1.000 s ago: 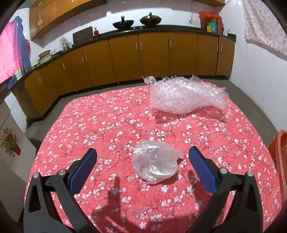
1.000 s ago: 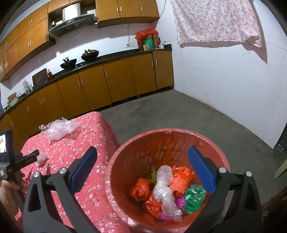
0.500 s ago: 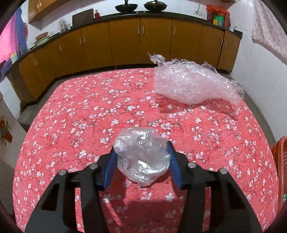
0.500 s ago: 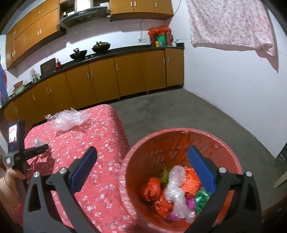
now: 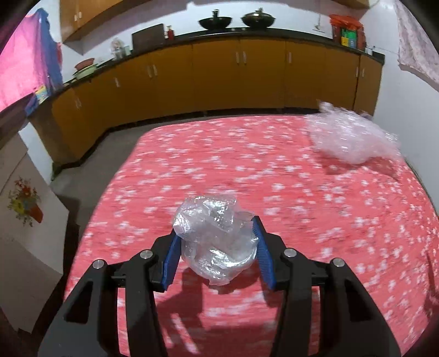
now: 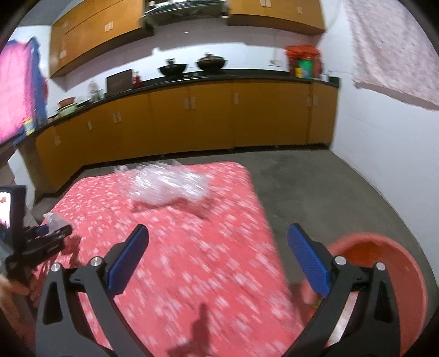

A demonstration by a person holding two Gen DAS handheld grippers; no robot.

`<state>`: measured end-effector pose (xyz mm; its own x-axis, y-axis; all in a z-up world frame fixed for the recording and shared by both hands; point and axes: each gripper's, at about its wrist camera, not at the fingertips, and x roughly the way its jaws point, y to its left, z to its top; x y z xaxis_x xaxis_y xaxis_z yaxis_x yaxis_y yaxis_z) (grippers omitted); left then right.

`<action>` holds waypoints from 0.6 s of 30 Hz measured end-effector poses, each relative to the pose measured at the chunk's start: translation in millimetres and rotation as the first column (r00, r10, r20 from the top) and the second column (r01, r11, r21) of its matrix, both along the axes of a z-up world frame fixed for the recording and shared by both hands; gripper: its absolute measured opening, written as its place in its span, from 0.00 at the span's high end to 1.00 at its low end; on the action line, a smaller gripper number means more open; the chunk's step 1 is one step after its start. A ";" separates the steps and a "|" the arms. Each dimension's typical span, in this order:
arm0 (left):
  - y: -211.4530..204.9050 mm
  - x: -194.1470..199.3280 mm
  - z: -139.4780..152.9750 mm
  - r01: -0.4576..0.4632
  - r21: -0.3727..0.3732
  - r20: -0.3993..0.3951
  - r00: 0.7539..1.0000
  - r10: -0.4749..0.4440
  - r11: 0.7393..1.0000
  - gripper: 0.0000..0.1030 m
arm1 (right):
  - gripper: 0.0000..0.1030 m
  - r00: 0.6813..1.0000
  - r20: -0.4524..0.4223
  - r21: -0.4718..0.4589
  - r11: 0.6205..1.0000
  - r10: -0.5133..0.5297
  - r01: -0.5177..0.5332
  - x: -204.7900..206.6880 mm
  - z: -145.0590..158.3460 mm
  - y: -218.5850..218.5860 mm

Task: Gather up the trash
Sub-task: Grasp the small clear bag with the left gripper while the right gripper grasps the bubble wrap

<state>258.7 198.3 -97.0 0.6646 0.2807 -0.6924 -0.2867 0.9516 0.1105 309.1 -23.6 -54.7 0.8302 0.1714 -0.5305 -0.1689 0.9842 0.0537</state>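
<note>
Left claw (image 5: 216, 247) clamped on the clear plastic wad (image 5: 216, 241), just above the red-clothed counter (image 5: 274, 170) — pickup step. Bubble wrap (image 6: 170, 186) lies at the far edge. Right claw (image 6: 216, 258) wide, empty. Next: carry wad right to the red bin (image 6: 395, 274).

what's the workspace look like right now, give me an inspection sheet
Surface: table under a red floral cloth.
Job's things: crumpled clear plastic bag in the left gripper; bubble wrap lying at the far right of the table; orange bin on the floor beside the table.
Clutter: nothing seen.
Grippers: left gripper shut on the bag; right gripper open, empty, above the table edge.
Cables: nothing seen.
Surroundings: yellow cabinets, two woks on the counter.
</note>
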 end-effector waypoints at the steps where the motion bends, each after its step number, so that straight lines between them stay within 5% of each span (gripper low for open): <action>1: 5.9 -1.9 0.5 -0.009 -0.002 0.003 1.000 0.009 1.000 0.52 | 0.04 1.000 0.008 -0.009 1.000 0.016 -0.016 14.7 -0.5 14.7; 10: 57.5 -9.1 -1.5 -0.098 -0.058 0.026 0.995 0.100 0.993 0.52 | 0.04 0.999 -0.026 -0.006 1.000 0.021 -0.021 122.7 -14.9 74.7; 16: 61.6 0.7 0.4 -0.099 -0.081 0.036 0.994 0.102 0.992 0.52 | 0.04 0.993 -0.104 -0.046 0.997 0.050 -0.055 156.8 -35.8 101.9; 18: 58.8 6.3 2.8 -0.088 -0.075 0.042 0.995 0.092 0.993 0.52 | 0.13 0.989 -0.137 -0.065 0.995 0.060 -0.069 160.9 -41.4 106.3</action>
